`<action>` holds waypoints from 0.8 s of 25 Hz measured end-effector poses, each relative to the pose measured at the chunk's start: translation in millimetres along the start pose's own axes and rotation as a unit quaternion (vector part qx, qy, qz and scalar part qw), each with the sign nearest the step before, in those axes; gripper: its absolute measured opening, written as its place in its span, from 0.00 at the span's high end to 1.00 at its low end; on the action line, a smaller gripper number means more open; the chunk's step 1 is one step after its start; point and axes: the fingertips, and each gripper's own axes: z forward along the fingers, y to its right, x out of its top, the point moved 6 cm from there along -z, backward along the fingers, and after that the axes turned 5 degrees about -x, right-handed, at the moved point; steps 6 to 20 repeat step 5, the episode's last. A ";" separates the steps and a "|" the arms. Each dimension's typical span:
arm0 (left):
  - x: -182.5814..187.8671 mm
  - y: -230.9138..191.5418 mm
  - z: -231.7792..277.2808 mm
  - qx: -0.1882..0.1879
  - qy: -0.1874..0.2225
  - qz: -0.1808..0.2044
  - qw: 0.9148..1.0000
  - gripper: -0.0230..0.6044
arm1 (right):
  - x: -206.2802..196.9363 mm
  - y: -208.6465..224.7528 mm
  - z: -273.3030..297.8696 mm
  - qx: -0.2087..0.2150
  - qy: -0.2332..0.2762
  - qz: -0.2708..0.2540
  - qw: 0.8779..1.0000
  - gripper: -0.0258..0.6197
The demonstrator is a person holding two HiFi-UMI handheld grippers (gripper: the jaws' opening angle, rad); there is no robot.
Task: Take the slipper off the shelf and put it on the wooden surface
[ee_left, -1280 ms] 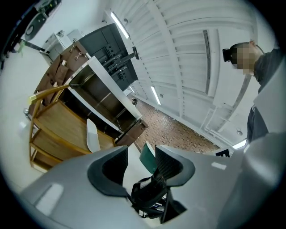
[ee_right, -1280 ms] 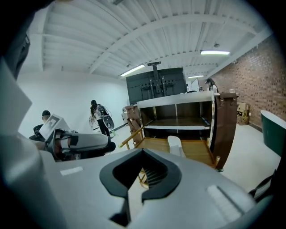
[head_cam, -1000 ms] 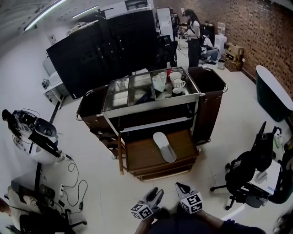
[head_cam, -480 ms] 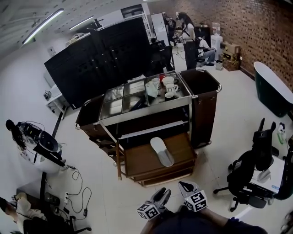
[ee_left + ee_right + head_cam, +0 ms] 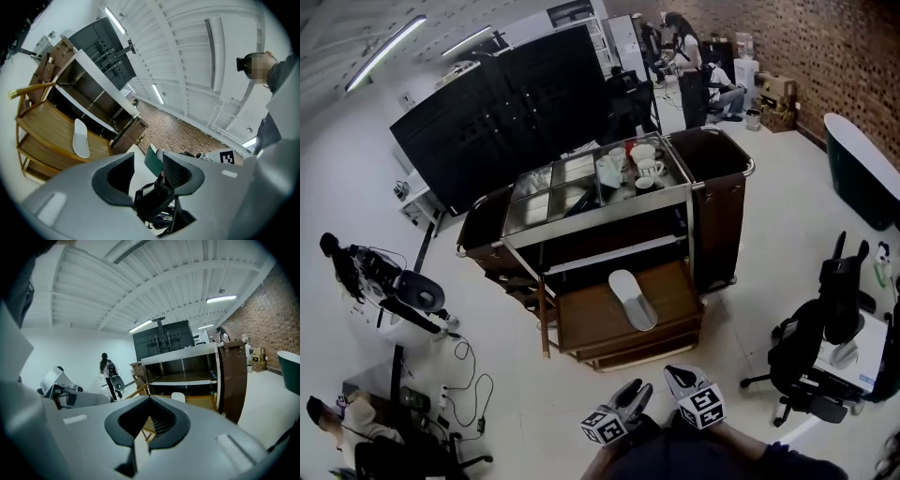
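A white slipper [image 5: 633, 299] lies flat on the wooden surface [image 5: 591, 323] pulled out at the foot of a housekeeping cart [image 5: 609, 211]. It also shows in the left gripper view as the slipper [image 5: 80, 138] and in the right gripper view as a small white slipper [image 5: 178, 397]. Both grippers are held low near the person's body, well back from the cart. My left gripper [image 5: 633, 398] [image 5: 147, 176] stands open with nothing between its fingers. My right gripper [image 5: 677, 379] [image 5: 147, 425] is shut and empty.
The cart's top tray holds white cups [image 5: 643, 167] and cloths. Black office chairs [image 5: 825, 328] stand at the right, a dark tub [image 5: 862, 183] at the far right. A robot [image 5: 389, 295] with cables on the floor is at the left. People stand at the back.
The view has shifted a little; the cart sits slightly higher and further off in the picture. Both grippers stay low by the body, and the slipper has not moved.
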 end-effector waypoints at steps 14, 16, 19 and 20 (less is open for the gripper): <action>0.0 5.2 0.4 0.009 0.016 -0.002 1.000 0.65 | -2.4 1.4 -3.5 0.010 -0.001 0.003 1.000 0.96; 0.0 5.2 0.4 0.009 0.016 -0.002 1.000 0.65 | -2.4 1.4 -3.5 0.010 -0.001 0.003 1.000 0.96; 0.0 5.2 0.4 0.009 0.016 -0.002 1.000 0.65 | -2.4 1.4 -3.5 0.010 -0.001 0.003 1.000 0.96; 0.0 5.2 0.4 0.009 0.016 -0.002 1.000 0.65 | -2.4 1.4 -3.5 0.010 -0.001 0.003 1.000 0.96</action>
